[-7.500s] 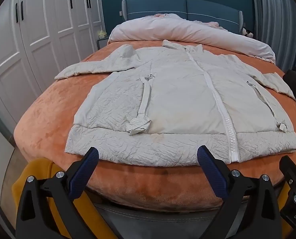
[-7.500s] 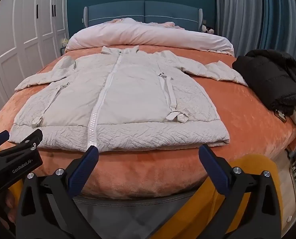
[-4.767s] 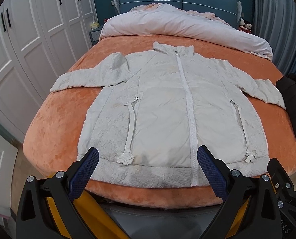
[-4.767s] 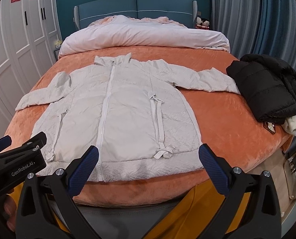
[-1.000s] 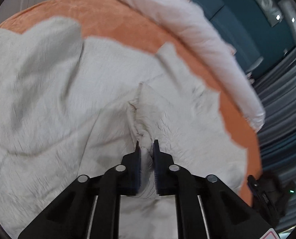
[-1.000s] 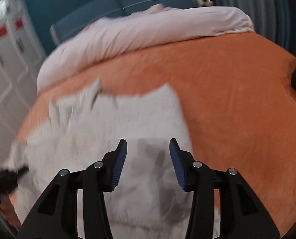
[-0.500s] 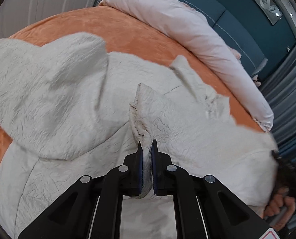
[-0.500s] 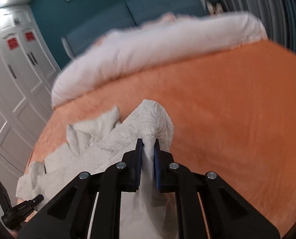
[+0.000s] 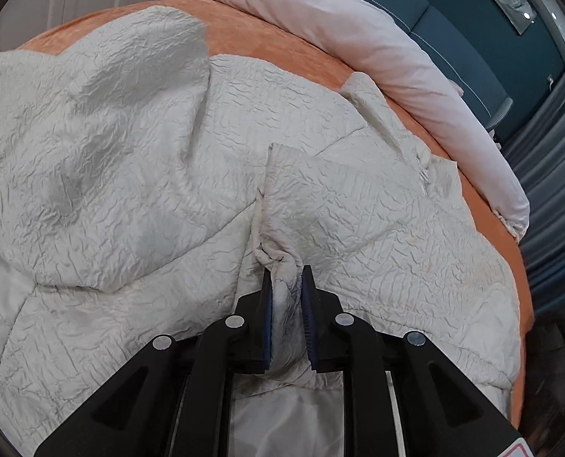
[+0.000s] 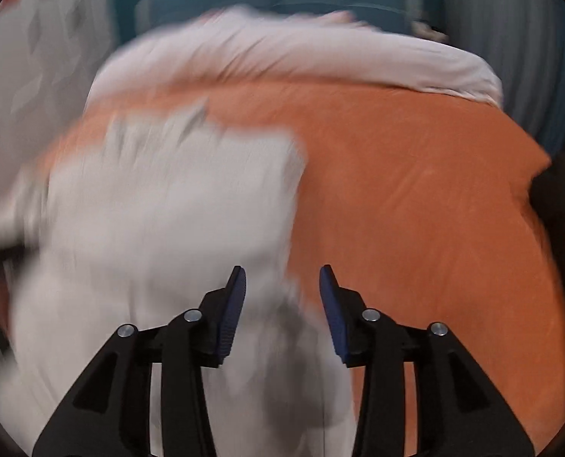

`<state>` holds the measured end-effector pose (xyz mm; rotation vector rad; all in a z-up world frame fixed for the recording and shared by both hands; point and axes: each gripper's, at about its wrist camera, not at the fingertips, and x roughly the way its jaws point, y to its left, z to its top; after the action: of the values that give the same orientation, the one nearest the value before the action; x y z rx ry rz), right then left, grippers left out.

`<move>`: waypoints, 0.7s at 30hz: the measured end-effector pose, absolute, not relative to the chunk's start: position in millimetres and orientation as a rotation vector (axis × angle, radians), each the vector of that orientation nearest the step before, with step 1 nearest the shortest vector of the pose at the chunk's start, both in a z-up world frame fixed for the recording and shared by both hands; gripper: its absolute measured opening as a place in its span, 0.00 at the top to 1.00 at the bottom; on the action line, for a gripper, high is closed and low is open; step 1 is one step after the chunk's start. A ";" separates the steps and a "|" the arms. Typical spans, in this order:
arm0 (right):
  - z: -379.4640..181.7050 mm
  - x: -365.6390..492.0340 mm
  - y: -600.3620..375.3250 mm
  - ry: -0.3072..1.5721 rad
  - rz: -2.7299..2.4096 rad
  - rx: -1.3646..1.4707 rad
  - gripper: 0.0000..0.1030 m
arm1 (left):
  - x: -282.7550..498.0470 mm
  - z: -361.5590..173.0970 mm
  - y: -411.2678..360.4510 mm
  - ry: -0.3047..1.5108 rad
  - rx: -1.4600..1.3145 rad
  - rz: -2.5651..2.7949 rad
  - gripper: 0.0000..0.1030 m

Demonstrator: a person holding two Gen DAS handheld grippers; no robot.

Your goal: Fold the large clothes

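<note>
White jacket (image 9: 130,152): lies crumpled on the orange bed cover (image 9: 267,38), covers most of its middle, and leaves bare only a strip at its far edge in the left wrist view. Sleeve (image 9: 339,205): lies folded in over the body of the jacket, well inside the edges of the bed cover, with the cuff bunched at its near end.

Left gripper (image 9: 287,270): points down toward the bed cover and pinches the bunched cuff. Jaws: have just been opening a little, stand narrow, with the fabric filling the gap and touching both blue pads (image 9: 269,304).

Right gripper (image 10: 282,274): hangs over the bed cover (image 10: 415,190) at the right border of the jacket (image 10: 168,209), in a very blurred picture. Jaws: have just been opening, stand spread apart, grip nothing; between them shows only the jacket edge lying below.

Pale pink duvet (image 9: 358,38): lies rolled along the far edge of the bed cover. Dark garment (image 10: 560,198): sits at the right edge of the bed cover, details not readable.
</note>
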<state>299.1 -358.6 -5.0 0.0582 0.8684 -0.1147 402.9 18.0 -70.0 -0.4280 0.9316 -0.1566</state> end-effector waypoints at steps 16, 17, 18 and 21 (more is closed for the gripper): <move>-51.9 318.4 -407.4 0.960 -0.220 0.383 0.89 | 404.2 -65.8 -18.7 0.934 -0.257 -0.184 0.84; -41.5 318.0 -404.7 0.961 -0.235 0.354 0.84 | 405.2 -66.2 -15.9 0.937 -0.269 -0.188 0.83; -35.4 315.0 -402.3 0.949 -0.238 0.345 0.80 | 406.1 -66.9 -11.8 0.937 -0.284 -0.197 0.83; -9.4 297.7 -402.0 0.879 -0.255 0.360 0.80 | 404.8 -64.0 3.1 0.940 -0.351 -0.205 0.81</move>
<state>297.7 -402.0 -9.4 0.3600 0.8790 -0.2551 404.8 3.1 -64.0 -0.3511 0.9397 -0.2049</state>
